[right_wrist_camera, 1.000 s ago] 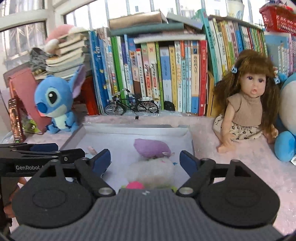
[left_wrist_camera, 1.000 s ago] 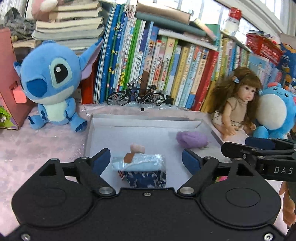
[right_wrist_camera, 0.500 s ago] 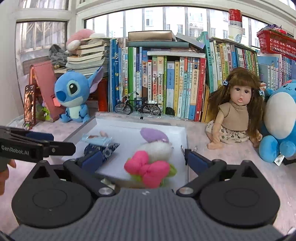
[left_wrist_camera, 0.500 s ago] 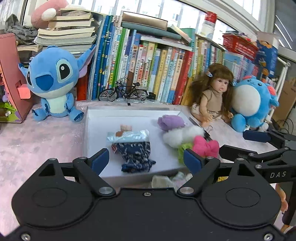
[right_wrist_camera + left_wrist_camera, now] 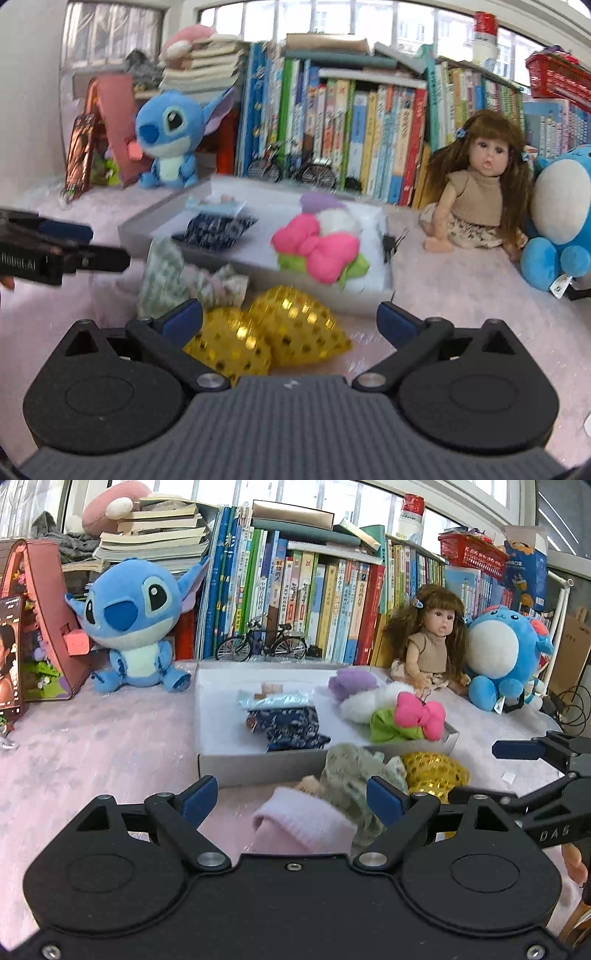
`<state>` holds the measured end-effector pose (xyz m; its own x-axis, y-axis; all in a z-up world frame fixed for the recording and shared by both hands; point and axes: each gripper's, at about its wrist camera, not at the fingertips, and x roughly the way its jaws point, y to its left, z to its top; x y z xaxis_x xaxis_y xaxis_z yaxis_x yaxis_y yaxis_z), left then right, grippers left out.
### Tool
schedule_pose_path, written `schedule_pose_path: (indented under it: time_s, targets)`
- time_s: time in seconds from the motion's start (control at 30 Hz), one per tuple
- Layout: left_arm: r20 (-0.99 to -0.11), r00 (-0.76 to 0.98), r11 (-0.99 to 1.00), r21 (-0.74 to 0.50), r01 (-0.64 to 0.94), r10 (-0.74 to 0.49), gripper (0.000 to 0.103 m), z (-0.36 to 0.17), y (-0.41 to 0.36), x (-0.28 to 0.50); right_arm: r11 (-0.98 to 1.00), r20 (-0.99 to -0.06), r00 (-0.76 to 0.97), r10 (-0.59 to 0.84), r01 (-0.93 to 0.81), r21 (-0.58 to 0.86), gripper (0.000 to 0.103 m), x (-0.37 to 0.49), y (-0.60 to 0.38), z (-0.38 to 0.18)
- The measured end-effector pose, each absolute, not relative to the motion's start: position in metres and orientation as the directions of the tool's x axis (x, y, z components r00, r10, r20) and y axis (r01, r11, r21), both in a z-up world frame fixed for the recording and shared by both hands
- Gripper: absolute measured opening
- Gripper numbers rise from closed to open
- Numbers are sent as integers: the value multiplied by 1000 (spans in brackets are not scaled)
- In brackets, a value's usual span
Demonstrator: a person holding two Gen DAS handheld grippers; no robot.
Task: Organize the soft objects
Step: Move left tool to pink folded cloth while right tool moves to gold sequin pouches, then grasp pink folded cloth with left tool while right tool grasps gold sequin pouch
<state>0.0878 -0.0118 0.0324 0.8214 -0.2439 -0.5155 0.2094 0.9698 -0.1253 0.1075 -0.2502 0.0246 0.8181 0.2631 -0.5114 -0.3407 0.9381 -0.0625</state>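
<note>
A shallow white box [image 5: 221, 764] [image 5: 140, 229] on the pink table holds a dark blue patterned cloth [image 5: 288, 727] [image 5: 214, 229], a clear packet [image 5: 273, 699], a purple soft piece [image 5: 351, 683] and a white plush with pink bow [image 5: 417, 716] [image 5: 317, 251]. In front of the box lie a pink sock [image 5: 303, 823], a pale green floral cloth [image 5: 351, 775] [image 5: 166, 280] and a gold sequin piece [image 5: 436, 771] [image 5: 266, 332]. My left gripper [image 5: 291, 797] is open above the sock. My right gripper [image 5: 290, 319] is open above the gold piece.
A blue Stitch plush [image 5: 133, 624] sits at the back left, a doll [image 5: 432, 642] and a round blue plush [image 5: 506, 657] at the back right. A row of books [image 5: 314, 594] and a toy bicycle [image 5: 262, 646] stand behind the box.
Both grippers have pulled back from over the box toward the table's near side. The sock, floral cloth and gold piece in front of the box have come into view.
</note>
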Motion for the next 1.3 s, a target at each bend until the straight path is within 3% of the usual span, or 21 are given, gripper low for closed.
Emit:
schedule_pose_path:
  time_s: [0.4,0.97,1.3]
  targets:
    - [-521,817,966,-57,253,-245,87,14,-15,77,914,-566,778,273,-393,-98,103,106,-241,2]
    - [-560,794,971,-112,209,-235,87,-2,-12,87,913,-586,755,294,-404,-62,103,117,-241,-1]
    - [-574,770,960,-167,224,-279,73,-4,-11,92,911,-589,750,301,-409,-56,103,122,-240,-1]
